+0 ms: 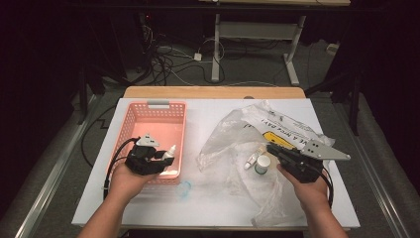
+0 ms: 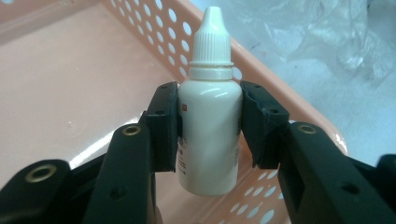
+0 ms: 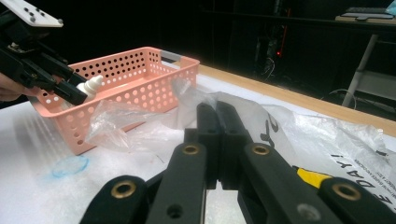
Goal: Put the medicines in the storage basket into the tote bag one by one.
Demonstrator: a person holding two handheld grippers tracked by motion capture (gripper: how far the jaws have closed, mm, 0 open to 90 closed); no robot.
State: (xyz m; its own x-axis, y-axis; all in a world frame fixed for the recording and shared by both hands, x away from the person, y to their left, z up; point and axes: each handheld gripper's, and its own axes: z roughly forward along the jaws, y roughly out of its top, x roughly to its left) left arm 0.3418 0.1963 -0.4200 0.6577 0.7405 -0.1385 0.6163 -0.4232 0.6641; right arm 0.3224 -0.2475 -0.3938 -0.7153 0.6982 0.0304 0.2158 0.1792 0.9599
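1. Gripping a small white dropper bottle (image 2: 208, 126) by its body, the left gripper (image 1: 166, 155) is hanging over the near right corner of the pink basket (image 1: 148, 111) — the bottle's pointed cap is aiming toward the basket's right wall in the high view

2. Pressing on both sides of the bottle, the left pads (image 2: 163, 126) are sitting just below its shoulder, with the base hanging free above the basket floor in the left gripper view

3. Resting closed on nothing, the right gripper (image 1: 271, 148) is lying at the edge of the crumpled clear plastic bag (image 1: 233, 144), its jaws pressed together in the right gripper view

4. Waiting on the bag just beside that gripper are a second small dropper bottle (image 1: 251, 160) and a white-capped jar (image 1: 262, 164)

5. Judging by the scene, the step in hand is setting the bottle down inside the basket — doing it well is likely meaning moving clear of the perforated wall, lowering until the base is near the floor, then opening gently

6. Releasing from this height is risking a bounce or a roll, since the bottle is round and looking light
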